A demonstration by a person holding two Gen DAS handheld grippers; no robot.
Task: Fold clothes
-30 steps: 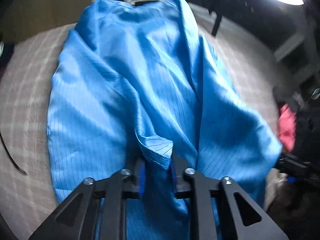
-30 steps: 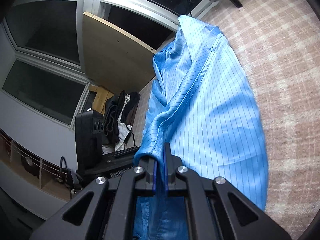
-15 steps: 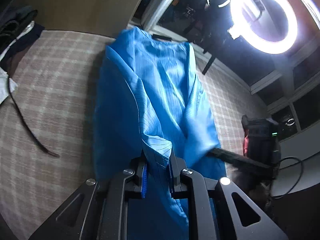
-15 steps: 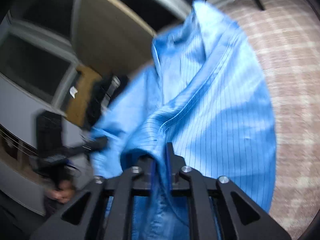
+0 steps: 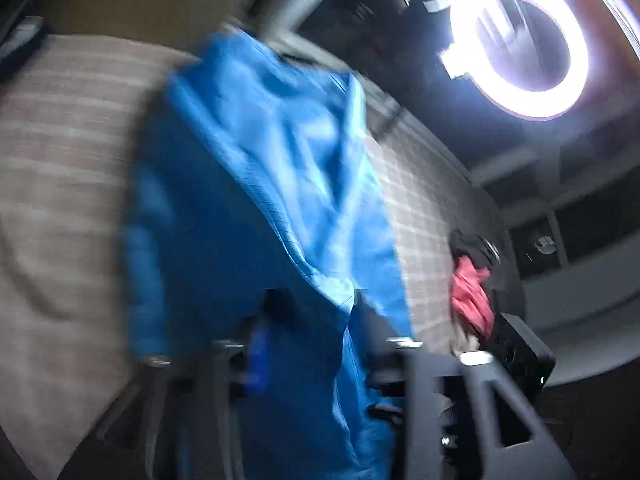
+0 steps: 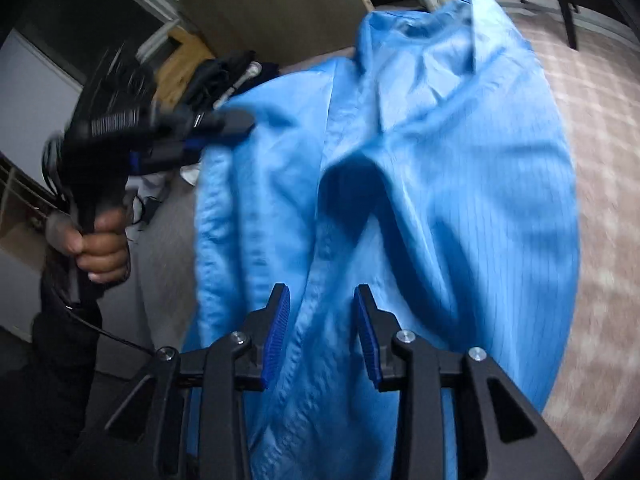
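Note:
A blue pinstriped garment lies lengthwise on the checked cloth surface, collar end far from me. In the blurred left wrist view my left gripper has its jaws opening, and a folded corner of the garment sits loose between them, clear of the pads. In the right wrist view the garment spreads below my right gripper, whose jaws are opening, blue pads apart and off the fabric. The left gripper also shows there at the garment's left edge, held by a hand.
A lit ring light stands beyond the far right. A red cloth and a black box sit off the right edge. Dark clothes pile up by a wooden board at the far left. Checked surface lies bare at right.
Both grippers have let go of the garment edges they pinched and their jaws have spread. Both views pulled back and swung, and the released fabric has settled onto the garment.

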